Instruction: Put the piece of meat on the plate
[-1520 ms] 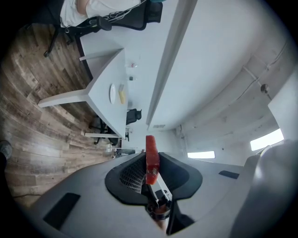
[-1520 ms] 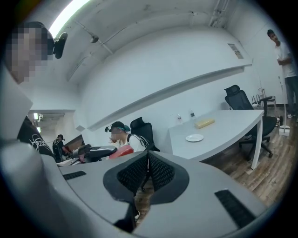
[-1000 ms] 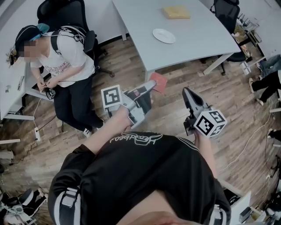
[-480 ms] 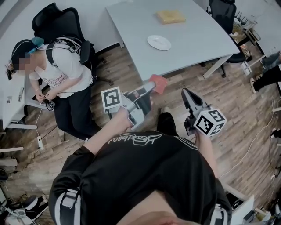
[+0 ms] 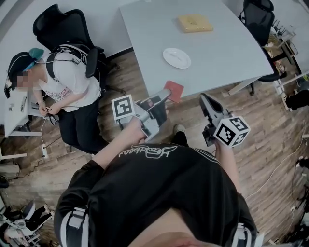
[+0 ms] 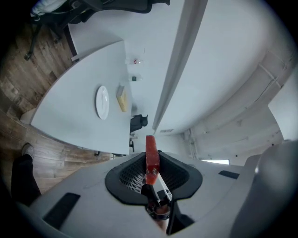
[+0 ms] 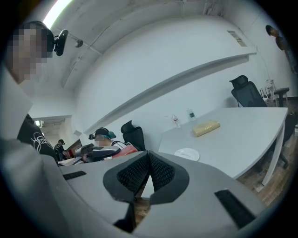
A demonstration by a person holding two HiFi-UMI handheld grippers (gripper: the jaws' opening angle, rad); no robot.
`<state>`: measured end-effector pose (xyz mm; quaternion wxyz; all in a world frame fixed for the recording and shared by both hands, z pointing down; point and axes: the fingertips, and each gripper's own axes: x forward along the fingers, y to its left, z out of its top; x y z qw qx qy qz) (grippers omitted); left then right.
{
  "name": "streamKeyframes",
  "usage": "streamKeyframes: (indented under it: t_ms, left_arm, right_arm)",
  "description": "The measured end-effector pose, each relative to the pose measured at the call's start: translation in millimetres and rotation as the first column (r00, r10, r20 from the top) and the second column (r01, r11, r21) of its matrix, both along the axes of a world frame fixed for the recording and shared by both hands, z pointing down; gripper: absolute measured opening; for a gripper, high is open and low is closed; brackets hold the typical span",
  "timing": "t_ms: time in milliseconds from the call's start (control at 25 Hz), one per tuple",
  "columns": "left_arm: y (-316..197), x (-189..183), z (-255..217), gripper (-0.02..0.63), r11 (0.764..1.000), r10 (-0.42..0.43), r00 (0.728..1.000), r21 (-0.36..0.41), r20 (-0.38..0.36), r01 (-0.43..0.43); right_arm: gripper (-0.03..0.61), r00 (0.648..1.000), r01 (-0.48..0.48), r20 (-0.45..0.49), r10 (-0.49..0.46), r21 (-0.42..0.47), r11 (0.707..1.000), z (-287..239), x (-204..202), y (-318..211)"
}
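A flat red piece of meat [image 5: 175, 90] sticks out of my left gripper [image 5: 166, 94], which is shut on it; in the left gripper view the meat [image 6: 152, 158] stands edge-on between the jaws of the left gripper [image 6: 151, 163]. The white plate [image 5: 176, 58] lies empty on the grey table [image 5: 217, 43], beyond both grippers and apart from them. It also shows as the plate [image 6: 102, 102] and the plate [image 7: 187, 154]. My right gripper [image 5: 203, 99] is shut with nothing in it, as the right gripper [image 7: 148, 168] shows in its own view. Both grippers hang over the wooden floor, short of the table's near edge.
A yellow block [image 5: 194, 22] lies on the table behind the plate. A seated person [image 5: 67, 77] and a black office chair [image 5: 58, 24] are at the left. Another chair [image 5: 258, 14] stands at the far right. Cables lie on the floor at the right.
The table and plate have drawn nearer in the head view as both grippers are carried towards them. The left grip on the meat is unchanged and the right gripper stays shut.
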<state>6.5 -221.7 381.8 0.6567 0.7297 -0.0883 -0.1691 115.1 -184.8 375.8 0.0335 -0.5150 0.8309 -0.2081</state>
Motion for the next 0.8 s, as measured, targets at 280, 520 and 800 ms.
streamKeyframes:
  t_ms: [280,520,800]
  left_arm:
    - [-81.0,44.6,-2.7,0.089,0.997,-0.067,0.998,-0.041,0.007,0.067]
    - [-126.7,69.2,-1.2,0.089,0.991,-0.121,0.993,-0.056,0.005,0.121]
    - [-159.1,88.7,8.5,0.089,0.982,-0.178,0.984,-0.064,0.025,0.179]
  right_arm:
    - [0.009,0.997,0.079,-0.004,-0.079,-0.038,0.996,-7.7,42.9,-90.2]
    - [0.009,0.991,0.129,-0.018,-0.130,-0.049,0.990,-8.2,69.3,-140.0]
    - [0.009,0.989,0.147,-0.011,-0.147,-0.049,0.988,-2.5,98.5,-173.9]
